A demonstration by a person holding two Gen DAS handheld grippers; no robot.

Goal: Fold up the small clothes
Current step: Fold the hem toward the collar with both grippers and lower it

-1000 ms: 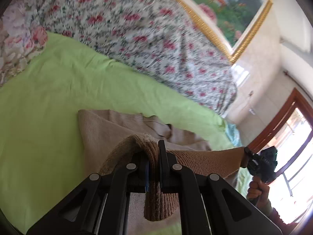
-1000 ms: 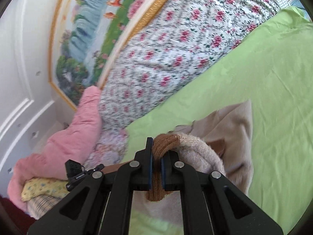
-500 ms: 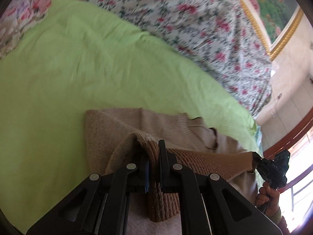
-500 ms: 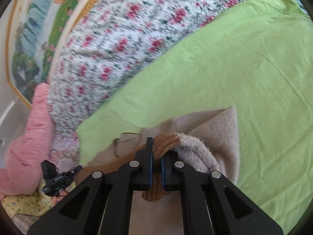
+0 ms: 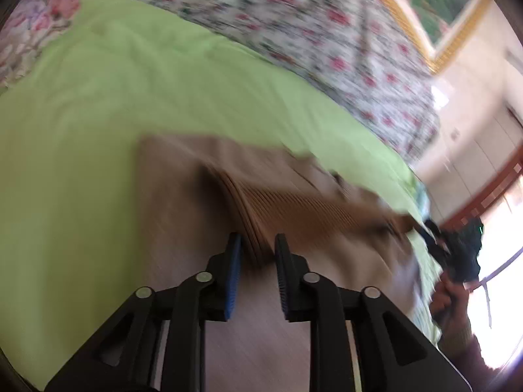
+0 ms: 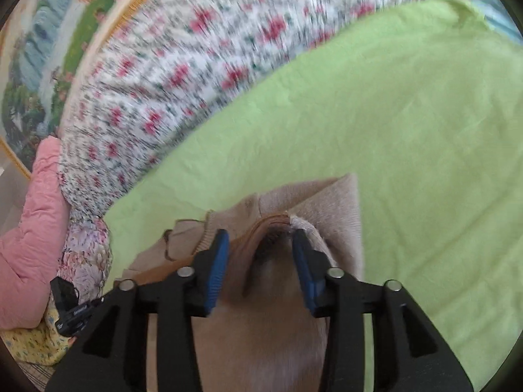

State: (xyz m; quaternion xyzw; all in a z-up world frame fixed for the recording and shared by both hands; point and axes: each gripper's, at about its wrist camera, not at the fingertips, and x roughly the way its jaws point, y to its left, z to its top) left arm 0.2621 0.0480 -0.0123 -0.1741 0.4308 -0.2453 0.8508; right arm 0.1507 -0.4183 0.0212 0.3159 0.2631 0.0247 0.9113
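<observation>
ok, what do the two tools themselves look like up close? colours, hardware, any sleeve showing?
Both match: the left tool and right tool have matte black angular linkage arms with triangular cut-outs, round silver pivot pins, and ribbed blue pads lining the inner finger faces. No cables visible. In the left view, the right hand shows bare skin above a dark reddish sleeve cuff.

Bright daylight — window (image 5: 497, 310) glare at right, motion blur, fisheye-warped edges.
</observation>
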